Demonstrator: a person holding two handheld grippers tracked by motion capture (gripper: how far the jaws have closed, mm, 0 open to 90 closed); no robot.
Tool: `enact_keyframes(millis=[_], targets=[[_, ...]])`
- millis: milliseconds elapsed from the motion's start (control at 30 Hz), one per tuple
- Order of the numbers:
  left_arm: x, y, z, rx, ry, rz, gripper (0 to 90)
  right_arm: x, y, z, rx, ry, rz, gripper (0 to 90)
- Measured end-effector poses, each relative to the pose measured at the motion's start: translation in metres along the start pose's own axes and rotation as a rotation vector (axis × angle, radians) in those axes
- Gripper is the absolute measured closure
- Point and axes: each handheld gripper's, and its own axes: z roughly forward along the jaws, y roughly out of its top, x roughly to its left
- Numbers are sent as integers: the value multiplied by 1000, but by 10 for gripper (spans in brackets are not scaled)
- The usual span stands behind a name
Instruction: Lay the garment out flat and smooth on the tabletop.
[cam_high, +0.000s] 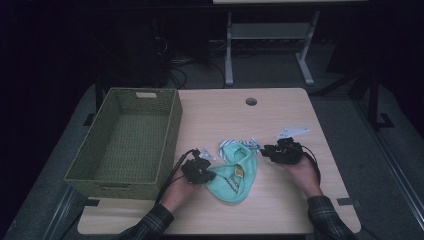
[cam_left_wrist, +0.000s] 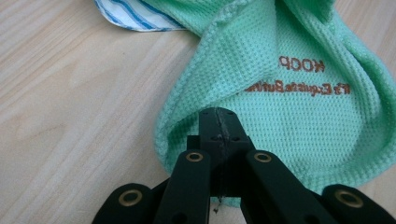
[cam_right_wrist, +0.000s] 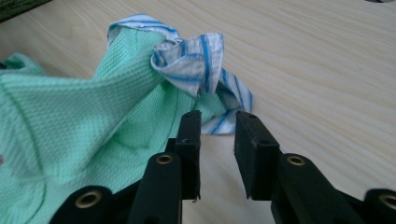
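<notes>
A mint-green waffle cloth (cam_high: 232, 175) with blue-and-white striped trim (cam_high: 240, 145) lies crumpled on the wooden table (cam_high: 280, 110). My left gripper (cam_high: 207, 176) is at the cloth's left edge. In the left gripper view its jaws (cam_left_wrist: 218, 114) are closed together on a puckered fold of the green cloth (cam_left_wrist: 289, 116), near brown embroidered lettering. My right gripper (cam_high: 265, 151) is at the cloth's upper right. In the right gripper view it (cam_right_wrist: 218, 121) has a narrow gap with nothing inside. The twisted striped trim (cam_right_wrist: 196, 65) lies just past its tips, with the green cloth (cam_right_wrist: 70, 126) to the left.
A green woven basket (cam_high: 172, 135) stands open on the table's left side, close to my left hand. A round cable hole (cam_high: 251, 101) sits near the table's far edge. Bare wood lies right of the cloth and toward the front edge.
</notes>
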Motion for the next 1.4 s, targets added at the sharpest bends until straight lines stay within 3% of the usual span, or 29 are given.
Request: enact_keyframes(millis=[300, 700, 900, 967, 1100, 1400], targets=[[0, 0, 0, 0, 2, 2, 897, -4, 11, 24, 23, 29, 16, 732], [0, 1, 0, 5, -3, 12, 897, -2, 21, 48, 4, 86, 45, 683], [0, 1, 0, 4, -4, 15, 898, 6, 21, 62, 29, 105, 13, 725], [0, 1, 0, 4, -5, 16, 898, 8, 21, 65, 33, 104, -1, 748], [0, 1, 0, 6, -4, 18, 898, 15, 22, 66, 39, 91, -30, 885], [0, 1, 0, 5, -4, 19, 898, 10, 25, 52, 23, 61, -30, 900]])
